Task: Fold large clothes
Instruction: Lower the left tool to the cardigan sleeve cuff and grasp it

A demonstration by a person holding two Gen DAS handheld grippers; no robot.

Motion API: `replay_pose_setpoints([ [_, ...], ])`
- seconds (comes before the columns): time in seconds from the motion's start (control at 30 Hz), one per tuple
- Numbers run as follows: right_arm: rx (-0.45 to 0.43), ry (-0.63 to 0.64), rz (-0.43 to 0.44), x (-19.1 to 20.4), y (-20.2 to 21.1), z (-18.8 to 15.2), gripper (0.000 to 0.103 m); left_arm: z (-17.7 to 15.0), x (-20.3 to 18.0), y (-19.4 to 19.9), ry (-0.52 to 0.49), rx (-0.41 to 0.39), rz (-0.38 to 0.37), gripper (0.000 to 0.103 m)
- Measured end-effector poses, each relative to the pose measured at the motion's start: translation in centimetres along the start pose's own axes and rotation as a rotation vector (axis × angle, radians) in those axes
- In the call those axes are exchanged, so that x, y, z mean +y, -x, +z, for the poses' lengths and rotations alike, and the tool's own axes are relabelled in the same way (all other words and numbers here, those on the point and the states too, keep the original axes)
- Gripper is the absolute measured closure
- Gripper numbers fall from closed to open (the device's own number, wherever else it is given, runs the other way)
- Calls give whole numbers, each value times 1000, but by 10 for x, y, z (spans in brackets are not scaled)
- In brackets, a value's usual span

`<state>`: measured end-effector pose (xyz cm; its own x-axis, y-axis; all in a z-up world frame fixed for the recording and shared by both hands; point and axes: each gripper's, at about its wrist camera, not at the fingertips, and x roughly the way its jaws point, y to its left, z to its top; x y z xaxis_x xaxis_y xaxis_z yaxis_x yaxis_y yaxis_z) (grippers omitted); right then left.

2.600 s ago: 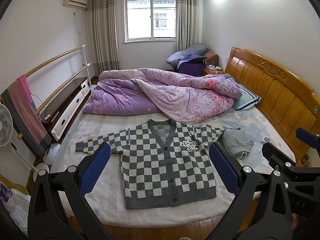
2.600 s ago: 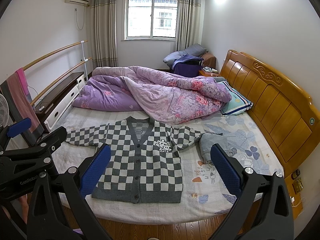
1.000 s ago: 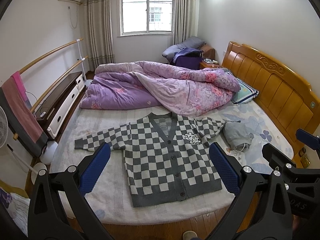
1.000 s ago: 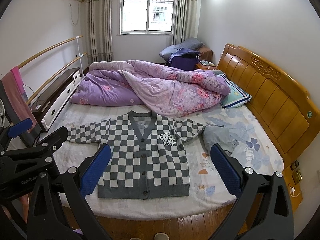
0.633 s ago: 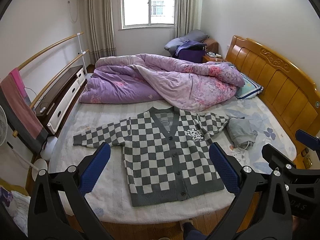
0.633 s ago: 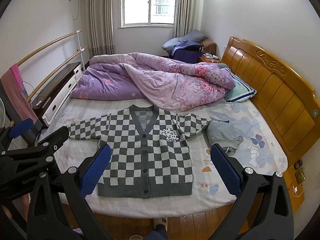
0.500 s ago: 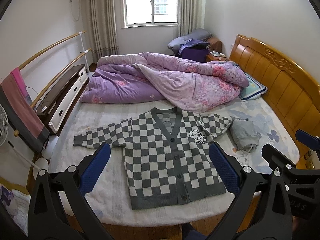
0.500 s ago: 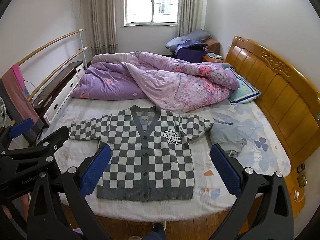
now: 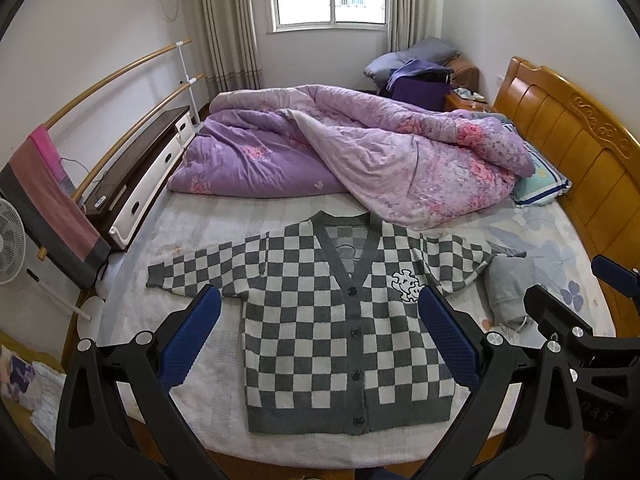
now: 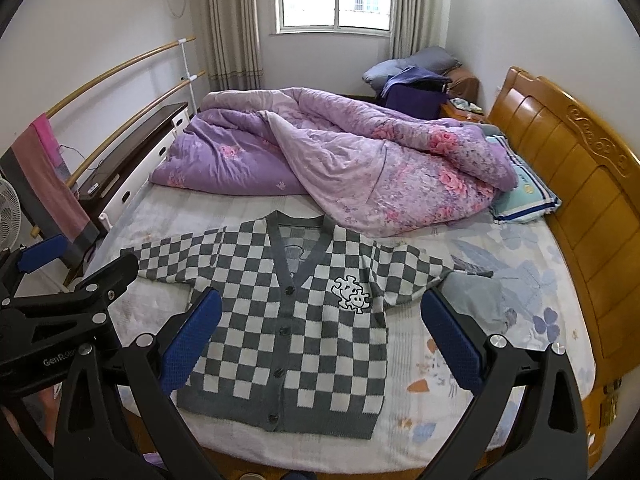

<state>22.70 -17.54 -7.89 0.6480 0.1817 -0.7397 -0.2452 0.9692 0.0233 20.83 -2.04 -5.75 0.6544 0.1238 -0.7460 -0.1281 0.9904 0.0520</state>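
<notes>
Cardigan, grey-and-white checked knit w/ dark buttons [image 9: 344, 320] [image 10: 288, 328]: spread flat, front up, on near half of bed, hem toward the cameras, buttoned down the middle. Small white cartoon patch on chest [image 9: 407, 286] [image 10: 352, 294]. Both sleeves stretched sideways; one sleeve end touching a crumpled grey garment [image 9: 506, 288] [image 10: 474, 300] that lies just beside, on headboard side.

Largest to smallest, the rest:
- Big bed w/ pale floral sheet [image 9: 172, 240] [image 10: 520, 280], orange wooden headboard [image 9: 576, 140] [image 10: 572, 160] at right.
- Purple floral quilt, bunched up [image 9: 360, 148] [image 10: 340, 152], on far half of bed, its near edge just past cardigan collar.
- Light blue-green pillow w/ dark blue stripe [image 9: 540, 184] [image 10: 524, 196], partly under quilt, near headboard.
- Pink-and-grey towel [image 9: 52, 200] [image 10: 48, 180] hanging over wooden rail at left wall.
- White fan [image 9: 12, 240] at left edge, only partly seen.

Left gripper [image 9: 318, 332]: black frame, blue pads, spread wide, holding nothing, hovering above near bed edge, apart from cardigan. Right gripper [image 10: 320, 332]: same build, also spread wide and empty, above hem area, not touching cloth. Each seen also at side edge of the other's view.
</notes>
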Motion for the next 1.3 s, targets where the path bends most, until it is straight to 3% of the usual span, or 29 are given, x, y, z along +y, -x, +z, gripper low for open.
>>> replay_pose_setpoints([
  [0.4,78,23,53,-10,-66,27,7,27,-8,-62,8,87,63,5],
  [0.7,146,37,21,21,-111,33,7,25,28,-114,30,157,33,5],
  [1.0,233,34,-13,104,-184,35,7,14,117,-189,50,225,-27,5],
  [1.23,330,54,40,199,-286,25,7,-16,231,-275,110,295,-20,5],
  [1.3,351,60,56,227,-322,21,7,-29,269,-302,131,300,19,5],
])
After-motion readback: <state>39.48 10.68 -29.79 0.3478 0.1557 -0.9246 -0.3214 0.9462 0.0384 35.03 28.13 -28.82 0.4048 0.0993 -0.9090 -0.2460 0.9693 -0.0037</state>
